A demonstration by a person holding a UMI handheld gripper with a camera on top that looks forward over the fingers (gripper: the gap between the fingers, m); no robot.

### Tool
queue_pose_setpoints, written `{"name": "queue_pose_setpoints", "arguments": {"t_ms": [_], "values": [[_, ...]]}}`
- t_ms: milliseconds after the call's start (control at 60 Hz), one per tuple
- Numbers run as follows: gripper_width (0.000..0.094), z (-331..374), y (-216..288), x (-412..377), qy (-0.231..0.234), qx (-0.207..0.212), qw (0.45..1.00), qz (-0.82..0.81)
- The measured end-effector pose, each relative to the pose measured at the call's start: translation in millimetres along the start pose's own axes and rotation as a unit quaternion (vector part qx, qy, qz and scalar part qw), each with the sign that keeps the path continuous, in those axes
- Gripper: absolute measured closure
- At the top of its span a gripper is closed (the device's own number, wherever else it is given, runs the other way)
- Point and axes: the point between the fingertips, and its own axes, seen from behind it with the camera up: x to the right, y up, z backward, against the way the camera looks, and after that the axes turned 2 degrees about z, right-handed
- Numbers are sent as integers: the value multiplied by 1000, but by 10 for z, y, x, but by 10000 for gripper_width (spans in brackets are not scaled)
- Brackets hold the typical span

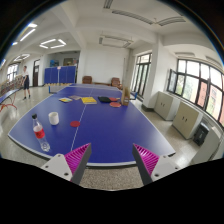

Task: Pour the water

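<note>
A clear plastic bottle with a red cap (39,131) stands on the blue table-tennis table (100,125), near its front left part. Just beyond the bottle a white cup (54,117) stands upright, and a small red lid-like disc (74,124) lies to the right of them. My gripper (112,158) is open, its two pink-padded fingers (78,157) wide apart with nothing between them. It hovers at the table's near edge, well right of the bottle and apart from it.
Yellow, red and other small items (88,100) lie on the far half of the table. Beyond stand more blue tables and partitions (60,74). Cabinets (185,118) line the right wall under windows. A speckled floor (110,178) lies below the fingers.
</note>
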Motion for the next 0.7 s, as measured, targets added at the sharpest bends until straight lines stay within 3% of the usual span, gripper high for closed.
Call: {"name": "queue_pose_setpoints", "arguments": {"t_ms": [217, 383, 517, 700], "values": [[85, 59, -371, -153, -1, -18, 1000, 0], [93, 165, -1118, -597, 17, -54, 998, 17], [88, 219, -1571, -1446, 46, -77, 996, 10], [88, -57, -1377, -2879, 83, -55, 995, -1]]}}
